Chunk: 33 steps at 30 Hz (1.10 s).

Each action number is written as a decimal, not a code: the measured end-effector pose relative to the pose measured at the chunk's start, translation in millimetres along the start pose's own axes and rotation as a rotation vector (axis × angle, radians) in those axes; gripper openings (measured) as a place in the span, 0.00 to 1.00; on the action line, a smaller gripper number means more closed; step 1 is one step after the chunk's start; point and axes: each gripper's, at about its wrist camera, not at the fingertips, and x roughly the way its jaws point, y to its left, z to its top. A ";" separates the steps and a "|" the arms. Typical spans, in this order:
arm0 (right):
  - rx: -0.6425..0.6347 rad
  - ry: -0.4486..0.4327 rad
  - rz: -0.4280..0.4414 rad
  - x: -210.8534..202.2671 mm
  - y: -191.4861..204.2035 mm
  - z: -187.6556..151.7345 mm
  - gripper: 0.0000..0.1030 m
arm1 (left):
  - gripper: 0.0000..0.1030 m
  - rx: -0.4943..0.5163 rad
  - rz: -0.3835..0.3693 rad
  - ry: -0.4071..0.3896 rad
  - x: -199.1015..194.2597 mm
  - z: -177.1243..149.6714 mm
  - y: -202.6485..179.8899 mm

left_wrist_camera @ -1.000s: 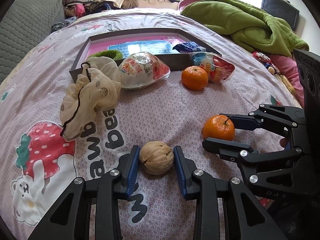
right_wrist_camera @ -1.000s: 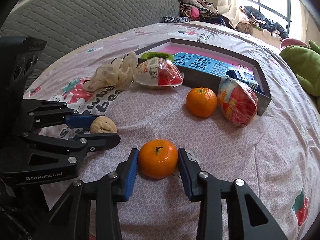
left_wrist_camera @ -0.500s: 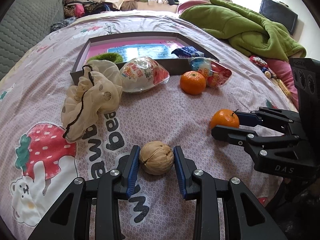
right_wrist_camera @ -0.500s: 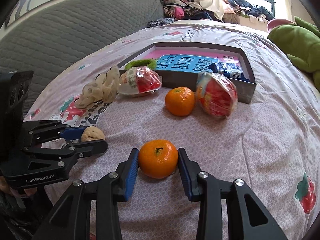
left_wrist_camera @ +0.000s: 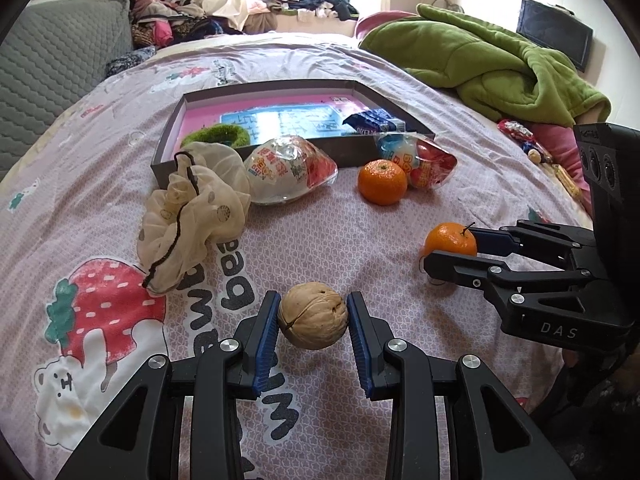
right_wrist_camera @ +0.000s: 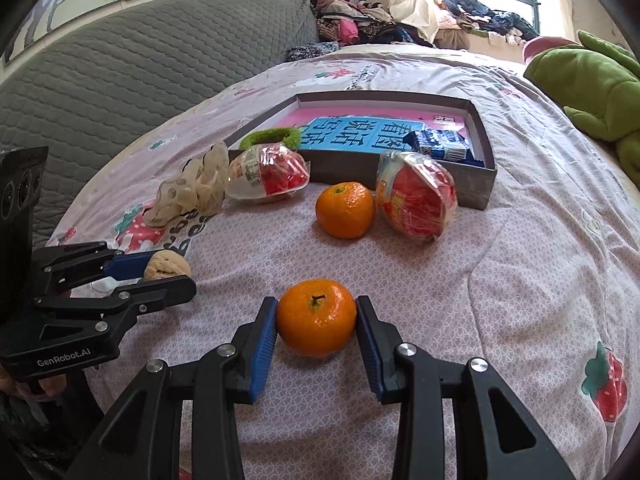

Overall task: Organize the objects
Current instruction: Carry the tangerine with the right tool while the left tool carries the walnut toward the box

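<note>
My left gripper (left_wrist_camera: 313,318) is shut on a brown walnut (left_wrist_camera: 313,315), its blue pads pressing both sides just above the bedsheet. The walnut (right_wrist_camera: 167,265) and the left gripper (right_wrist_camera: 160,270) also show at the left of the right wrist view. My right gripper (right_wrist_camera: 316,324) is shut on a stemmed tangerine (right_wrist_camera: 317,322); the same tangerine (left_wrist_camera: 451,239) sits in the right gripper (left_wrist_camera: 454,246) at the right of the left wrist view. A grey box (left_wrist_camera: 256,160) with a pink and blue booklet lies farther back; its front wall (right_wrist_camera: 348,170) faces me.
A second tangerine (left_wrist_camera: 382,182), two wrapped snack packs (left_wrist_camera: 290,168) (left_wrist_camera: 426,162), and a cream drawstring pouch (left_wrist_camera: 192,208) lie before the box. A green scrunchie (left_wrist_camera: 216,136) and blue packet (left_wrist_camera: 374,120) sit inside. A green blanket (left_wrist_camera: 488,60) is back right, grey headboard (right_wrist_camera: 120,64) left.
Both grippers kept their grip. The right gripper with its tangerine shifted right and a little farther away in the left wrist view, and its wrist rolled. The left gripper stayed almost still.
</note>
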 end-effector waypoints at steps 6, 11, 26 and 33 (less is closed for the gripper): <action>0.020 -0.025 0.000 -6.8 -0.5 3.1 0.38 | 0.34 -0.008 0.009 -0.023 -6.6 4.3 -0.1; 0.007 -0.046 0.015 -12.0 5.1 7.6 0.38 | 0.34 -0.012 0.006 -0.041 -8.7 14.1 -0.9; -0.017 -0.126 0.015 -26.3 8.5 44.5 0.38 | 0.34 0.033 0.043 -0.116 -18.5 57.0 0.6; -0.038 -0.173 0.013 -37.8 7.1 66.6 0.38 | 0.34 0.036 0.054 -0.165 -24.8 82.3 8.1</action>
